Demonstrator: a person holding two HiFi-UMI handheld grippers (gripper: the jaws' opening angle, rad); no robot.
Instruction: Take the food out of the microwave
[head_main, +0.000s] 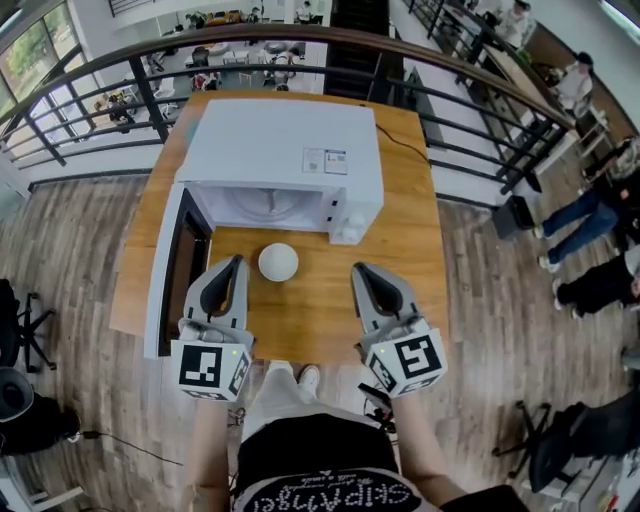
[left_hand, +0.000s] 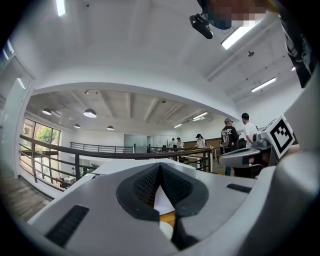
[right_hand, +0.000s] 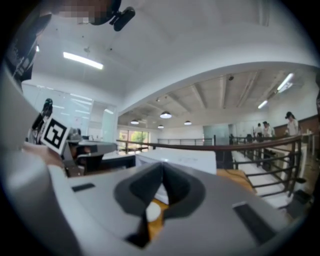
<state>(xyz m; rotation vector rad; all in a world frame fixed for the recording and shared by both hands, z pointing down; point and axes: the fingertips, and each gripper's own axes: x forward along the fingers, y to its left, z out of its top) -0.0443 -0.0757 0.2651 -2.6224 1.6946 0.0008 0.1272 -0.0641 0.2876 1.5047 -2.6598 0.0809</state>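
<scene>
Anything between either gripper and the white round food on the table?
Nothing visible. The white round food sits on the table before the open microwave, flanked by the left gripper and right gripper, both shut.

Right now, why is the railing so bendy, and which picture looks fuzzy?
Head view: the wide lens bows the railing into an arc. Right gripper view: fuzziest, the right gripper looks soft. Left gripper view: sharper, with a bright ceiling light.
</scene>
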